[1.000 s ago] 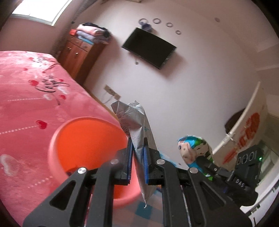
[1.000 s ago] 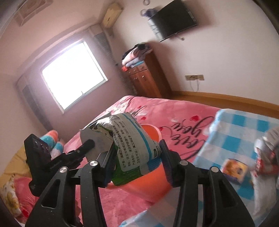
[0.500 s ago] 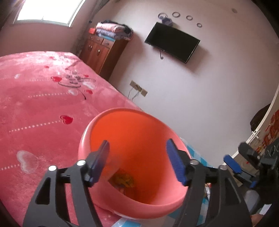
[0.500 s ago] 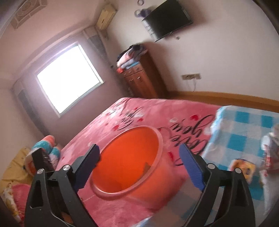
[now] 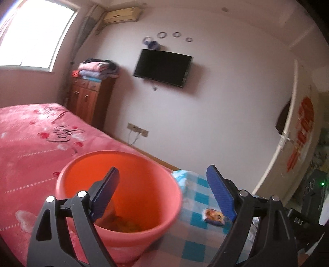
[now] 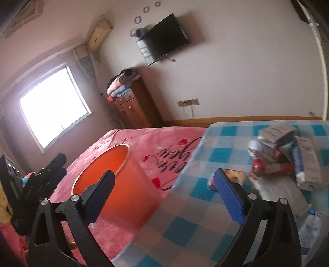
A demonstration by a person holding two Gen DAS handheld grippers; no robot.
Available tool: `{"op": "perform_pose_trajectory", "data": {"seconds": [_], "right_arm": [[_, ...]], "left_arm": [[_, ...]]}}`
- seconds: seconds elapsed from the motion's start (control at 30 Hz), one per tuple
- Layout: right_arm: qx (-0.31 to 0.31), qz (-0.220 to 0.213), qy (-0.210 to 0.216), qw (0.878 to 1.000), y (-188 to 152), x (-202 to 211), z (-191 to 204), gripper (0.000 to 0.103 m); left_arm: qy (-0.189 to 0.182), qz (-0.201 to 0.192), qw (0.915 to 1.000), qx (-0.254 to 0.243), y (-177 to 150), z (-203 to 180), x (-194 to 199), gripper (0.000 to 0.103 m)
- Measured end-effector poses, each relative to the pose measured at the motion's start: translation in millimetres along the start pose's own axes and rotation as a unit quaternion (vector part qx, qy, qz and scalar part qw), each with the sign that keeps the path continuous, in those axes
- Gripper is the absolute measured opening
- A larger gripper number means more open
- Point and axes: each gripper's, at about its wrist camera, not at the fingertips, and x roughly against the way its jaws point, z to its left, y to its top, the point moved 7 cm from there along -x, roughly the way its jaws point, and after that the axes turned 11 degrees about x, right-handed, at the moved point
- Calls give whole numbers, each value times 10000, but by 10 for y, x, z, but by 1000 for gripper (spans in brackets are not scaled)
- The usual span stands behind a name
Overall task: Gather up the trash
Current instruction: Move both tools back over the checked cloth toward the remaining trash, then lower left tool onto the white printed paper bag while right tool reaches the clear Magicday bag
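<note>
Left gripper (image 5: pixel 162 187), foreground: black frame, blue-padded fingers (image 5: pixel 220 195), jaws opening, nothing between them
Orange bucket (image 5: pixel 156 221), beyond and below the fingers: upright on the pink bed (image 5: pixel 30 147), mouth open, yellowish scraps (image 5: pixel 127 222) at the bottom
Surface with blue-and-white checked cloth (image 5: pixel 197 242), just right of the bucket: small colourful packet (image 5: pixel 213 216) lying flat near the right finger
Black television (image 5: pixel 162 67) on the far wall, ring ornaments above
Wooden cabinet (image 5: pixel 88 102) at the bed's far end, folded textiles (image 5: pixel 96 68) stacked on top
Window (image 5: pixel 35 32) upper left, air conditioner (image 5: pixel 121 15) beside it
White door (image 5: pixel 296 131) with red lettering, right edge
</note>
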Motion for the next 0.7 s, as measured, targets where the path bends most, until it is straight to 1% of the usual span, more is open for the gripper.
{"op": "perform_pose_trajectory", "data": {"seconds": [0.13,0.33,0.4,0.57,0.7], "right_arm": [[-77,-173,-258,9995,-67,184,-234,96],[-113,-286,-445,9985,-145,397,-456,98],[-86,-305,-514,9982,-169,453,-500,98],[-10,-239,-733,9970,-243,569,-647,98],[-97,-148,-778,9968,-338,602,-801,98]], "left_arm": [[-102,225,9996,-159,-170,-181,-20,87],[-253,661,9965,-452,-459,-451,-106,87],[-222,770,9956,-482,-540,-502,-138,87],[-272,933,9937,-557,-738,-616,-216,87],[-354,1021,9922,-626,-900,-732,-240,87]]}}
